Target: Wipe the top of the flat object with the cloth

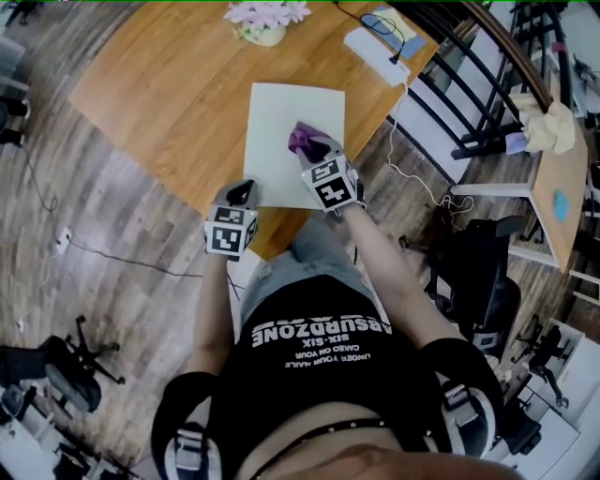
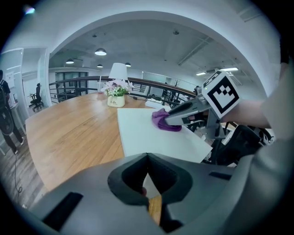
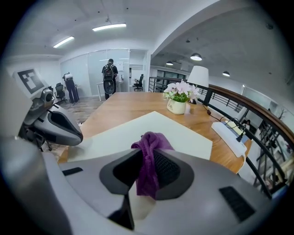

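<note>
Now right gripper [image 1: 313, 150] fingers clamp cloth [image 1: 302, 138] on board [image 1: 279, 117]; left gripper [image 2: 147, 159] fingers together

We record: cloth [image 3: 149, 153] purple; flat board [image 1: 279, 117] plain white; table [image 1: 159, 84] honey-brown, wood-grained; left gripper [image 2: 148, 179] and right gripper [image 3: 144, 172] grey, with black-and-white square markers; flowers [image 1: 267, 11] pale pink; pot [image 1: 262, 36] cream.

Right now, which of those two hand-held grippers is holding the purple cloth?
The right gripper, over the white board: its jaws pinch the purple cloth. The left gripper has its jaws shut with no cloth, at the board's near edge.
</note>
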`<state>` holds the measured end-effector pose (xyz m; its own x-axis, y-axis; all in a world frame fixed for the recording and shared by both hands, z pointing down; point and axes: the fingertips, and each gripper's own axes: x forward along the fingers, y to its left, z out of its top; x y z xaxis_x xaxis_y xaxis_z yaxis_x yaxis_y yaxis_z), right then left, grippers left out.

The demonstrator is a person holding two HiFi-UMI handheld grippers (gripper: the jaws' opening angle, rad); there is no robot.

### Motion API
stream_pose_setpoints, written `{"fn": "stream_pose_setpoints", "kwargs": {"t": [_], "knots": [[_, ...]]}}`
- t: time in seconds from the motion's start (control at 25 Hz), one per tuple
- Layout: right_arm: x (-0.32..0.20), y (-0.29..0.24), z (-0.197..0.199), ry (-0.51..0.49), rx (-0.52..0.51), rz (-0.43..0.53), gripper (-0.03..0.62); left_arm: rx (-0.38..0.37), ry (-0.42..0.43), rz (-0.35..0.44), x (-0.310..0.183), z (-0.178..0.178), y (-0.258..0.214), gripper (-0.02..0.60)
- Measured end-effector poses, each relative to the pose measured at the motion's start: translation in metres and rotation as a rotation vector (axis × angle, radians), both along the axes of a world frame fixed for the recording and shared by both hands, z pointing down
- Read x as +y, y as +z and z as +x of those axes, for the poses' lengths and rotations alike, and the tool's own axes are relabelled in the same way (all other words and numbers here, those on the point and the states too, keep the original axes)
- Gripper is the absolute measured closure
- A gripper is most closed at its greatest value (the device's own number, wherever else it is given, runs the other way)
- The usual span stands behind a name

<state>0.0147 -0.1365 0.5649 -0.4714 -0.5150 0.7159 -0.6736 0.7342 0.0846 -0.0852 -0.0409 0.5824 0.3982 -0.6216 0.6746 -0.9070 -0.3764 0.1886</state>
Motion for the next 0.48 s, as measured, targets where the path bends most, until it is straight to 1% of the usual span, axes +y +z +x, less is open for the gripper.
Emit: {"fn": "stream_pose_setpoints", "kwargs": {"t": [0.48], "knots": [[0.003,0.003,-0.055,-0.085,-0.018,-0.006,0.503,-0.028,-0.01,-0.021,0.022,-0.009,0.001,0.565]]}}
